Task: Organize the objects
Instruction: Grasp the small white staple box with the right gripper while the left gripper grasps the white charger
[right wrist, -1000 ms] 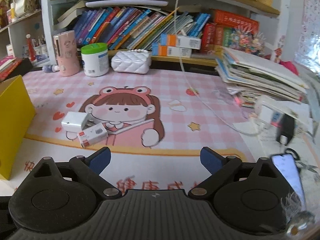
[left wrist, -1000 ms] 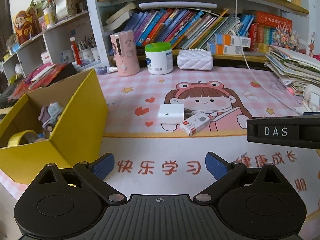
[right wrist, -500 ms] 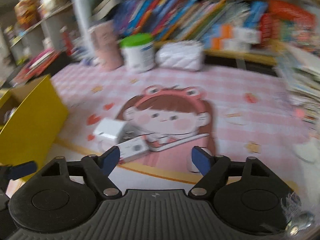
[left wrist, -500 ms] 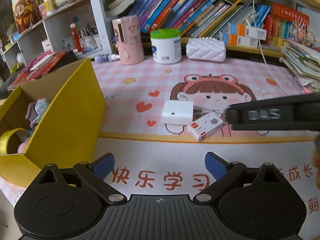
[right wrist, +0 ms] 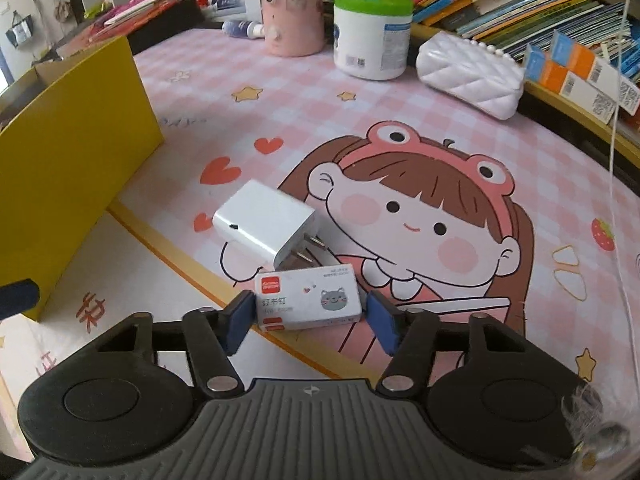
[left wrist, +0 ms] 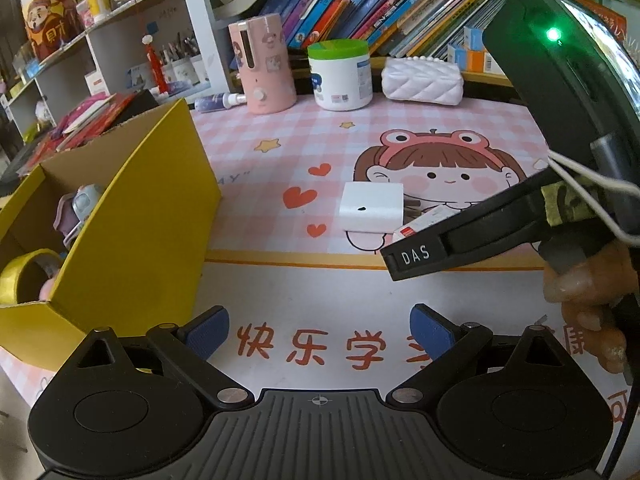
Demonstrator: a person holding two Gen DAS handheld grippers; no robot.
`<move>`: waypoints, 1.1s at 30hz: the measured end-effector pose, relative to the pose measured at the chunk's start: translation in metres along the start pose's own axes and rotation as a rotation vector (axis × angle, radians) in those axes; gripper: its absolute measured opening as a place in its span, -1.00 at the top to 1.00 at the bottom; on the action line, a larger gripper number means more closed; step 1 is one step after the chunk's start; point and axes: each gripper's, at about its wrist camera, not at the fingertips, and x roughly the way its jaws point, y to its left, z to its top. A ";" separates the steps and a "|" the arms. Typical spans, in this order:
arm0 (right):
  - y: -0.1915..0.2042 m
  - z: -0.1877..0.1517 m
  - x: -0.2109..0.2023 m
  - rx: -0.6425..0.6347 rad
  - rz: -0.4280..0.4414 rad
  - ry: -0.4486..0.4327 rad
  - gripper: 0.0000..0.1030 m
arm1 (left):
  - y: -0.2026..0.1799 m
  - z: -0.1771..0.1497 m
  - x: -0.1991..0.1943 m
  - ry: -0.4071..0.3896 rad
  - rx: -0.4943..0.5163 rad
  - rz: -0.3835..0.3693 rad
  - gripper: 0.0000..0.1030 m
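Observation:
A small white staple box (right wrist: pixel 309 298) with a grey cat picture lies on the pink cartoon mat, next to a white plug charger (right wrist: pixel 265 226). My right gripper (right wrist: pixel 310 318) is open, its blue pads on either side of the box, close but not closed on it. In the left wrist view the charger (left wrist: pixel 371 207) shows and the box (left wrist: pixel 425 222) is partly hidden behind the right gripper's finger (left wrist: pixel 460 246). My left gripper (left wrist: pixel 319 334) is open and empty above the mat's front. The yellow box (left wrist: pixel 132 216) at left holds a toy car (left wrist: pixel 78 210) and yellow tape (left wrist: pixel 22 276).
At the back stand a pink bottle (left wrist: pixel 262 68), a green-lidded white jar (left wrist: pixel 340 74) and a white quilted pouch (left wrist: pixel 422 82), before shelves of books. A white cable (right wrist: pixel 616 120) hangs at the right. The yellow box wall (right wrist: pixel 68 164) is close on the left.
My right gripper has swung left and down to the staple box, so its pads now flank it. My left gripper has stayed nearly still and open.

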 end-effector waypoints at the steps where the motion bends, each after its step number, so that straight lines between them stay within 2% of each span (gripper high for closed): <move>1: 0.001 0.000 0.000 -0.017 -0.004 -0.004 -0.02 | 0.000 0.000 0.001 0.000 0.000 0.000 -0.90; 3: 0.001 -0.001 -0.001 -0.023 -0.006 -0.013 0.00 | -0.001 0.002 0.002 0.001 0.000 -0.003 -0.90; 6: -0.007 -0.002 -0.017 0.011 -0.035 -0.078 0.00 | -0.003 0.007 0.007 -0.007 -0.002 -0.011 -0.90; 10: -0.032 -0.007 -0.047 0.121 -0.107 -0.173 0.00 | -0.010 0.016 0.018 -0.009 -0.008 -0.031 -0.90; 13: -0.050 -0.016 -0.063 0.203 -0.153 -0.201 0.00 | -0.017 0.025 0.030 -0.016 -0.007 -0.048 -0.90; 17: -0.065 -0.032 -0.075 0.279 -0.182 -0.213 0.00 | -0.025 0.039 0.048 -0.020 -0.009 -0.059 -0.90; 28: -0.077 -0.057 -0.086 0.333 -0.223 -0.202 0.00 | -0.037 0.058 0.088 -0.007 0.003 -0.060 -0.81; 33: -0.080 -0.060 -0.086 0.353 -0.233 -0.189 0.00 | -0.033 0.060 0.096 -0.006 -0.031 -0.085 -0.66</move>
